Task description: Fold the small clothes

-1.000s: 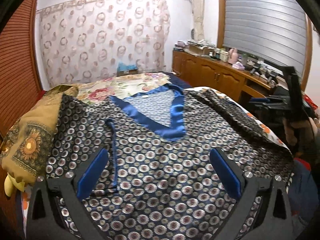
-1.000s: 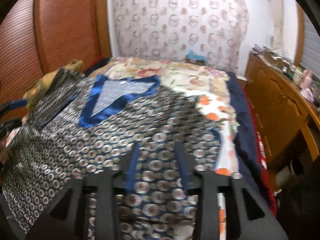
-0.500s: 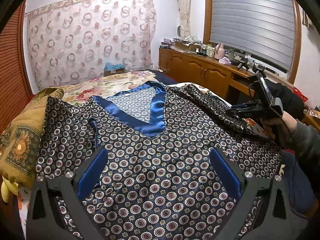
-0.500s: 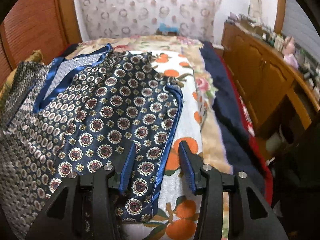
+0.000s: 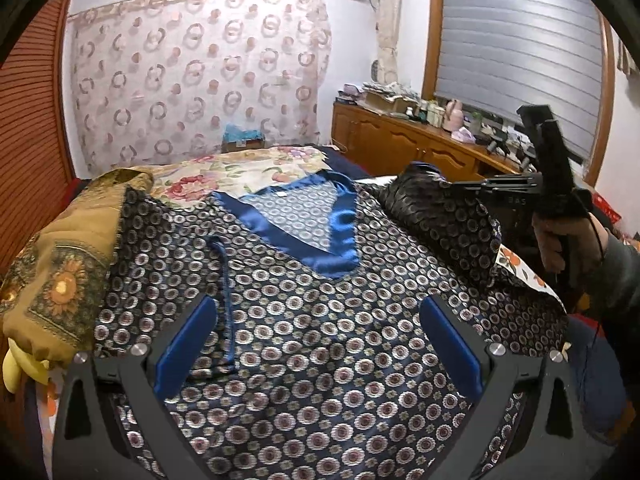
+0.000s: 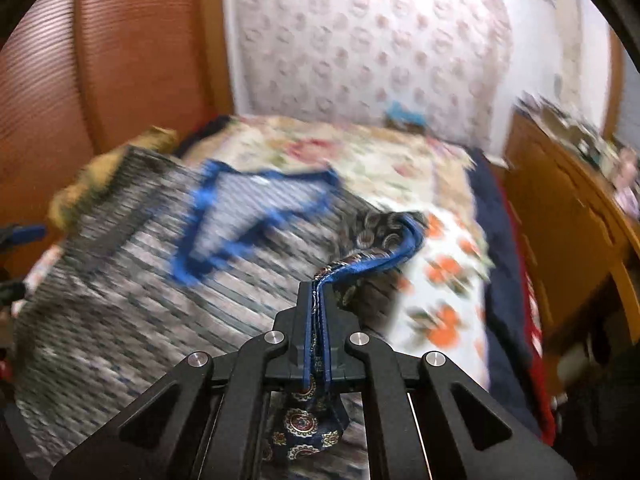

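A dark blue shirt (image 5: 320, 320) with little round patterns and a shiny blue collar (image 5: 316, 220) lies spread out on the bed (image 6: 440, 280). The left gripper (image 5: 316, 340) is just above the shirt's middle, with its two blue fingers (image 5: 184, 344) wide apart and nothing between them. The right gripper (image 6: 318, 300) has its fingers squeezed together on the blue edge of the shirt's sleeve (image 6: 384, 240), and lifts it off the flowery sheet. A yellow-brown cloth (image 5: 52, 272) sits beside the shirt. The right view is blurry.
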The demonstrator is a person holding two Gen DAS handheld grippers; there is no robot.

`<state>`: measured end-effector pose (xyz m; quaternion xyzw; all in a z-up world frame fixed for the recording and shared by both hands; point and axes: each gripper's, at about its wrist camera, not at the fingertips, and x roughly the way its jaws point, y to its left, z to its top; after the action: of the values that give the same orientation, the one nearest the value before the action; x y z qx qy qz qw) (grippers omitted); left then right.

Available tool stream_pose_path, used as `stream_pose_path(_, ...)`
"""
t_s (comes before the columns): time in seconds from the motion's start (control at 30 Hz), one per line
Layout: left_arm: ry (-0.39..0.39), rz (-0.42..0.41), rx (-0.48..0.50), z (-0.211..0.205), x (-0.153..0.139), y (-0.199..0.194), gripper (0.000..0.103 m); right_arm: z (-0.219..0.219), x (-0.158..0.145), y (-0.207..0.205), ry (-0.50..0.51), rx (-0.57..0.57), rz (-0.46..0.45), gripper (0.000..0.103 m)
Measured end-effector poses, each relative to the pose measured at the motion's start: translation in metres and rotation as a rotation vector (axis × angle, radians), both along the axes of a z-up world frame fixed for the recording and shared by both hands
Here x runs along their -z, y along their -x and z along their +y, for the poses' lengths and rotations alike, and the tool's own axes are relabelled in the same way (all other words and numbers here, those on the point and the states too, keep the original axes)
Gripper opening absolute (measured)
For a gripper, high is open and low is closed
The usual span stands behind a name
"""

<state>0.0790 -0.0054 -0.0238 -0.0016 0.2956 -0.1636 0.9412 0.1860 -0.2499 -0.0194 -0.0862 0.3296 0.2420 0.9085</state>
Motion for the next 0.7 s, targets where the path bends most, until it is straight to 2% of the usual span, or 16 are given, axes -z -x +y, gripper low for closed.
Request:
stream_pose_path(0.03,0.003,-0.003,-0.011,0.005,-0.002,0.000,0.103,0.012,-0.006,0.003,-0.005,-0.026,-0.012,0.002)
stream_pose_path(0.1,0.005,-0.005,-0.021,0.010,-0.003,0.000,0.103,0.028,-0.013,0.006,-0.022,-0.072,-0.026,0.009)
stream_pose_path(0.17,0.005,-0.009,-0.030,0.016,-0.004,0.000,0.103,0.042,-0.016,0.007,-0.013,-0.089,-0.032,0.023)
stream_pose_path(0.27,0.003,-0.010,-0.043,0.025,-0.004,-0.003,0.103,0.044,-0.014,0.001,0.010,-0.056,-0.033,0.042)
stream_pose_path(0.5,-0.042,0.007,-0.099,0.051,0.004,-0.026,0.103,0.007,0.014,-0.035,0.079,0.092,0.027,0.045)
stream_pose_path(0.7,-0.064,0.046,-0.152,0.078,0.014,-0.055,0.103,-0.022,0.059,-0.079,0.129,0.198,0.134,0.045)
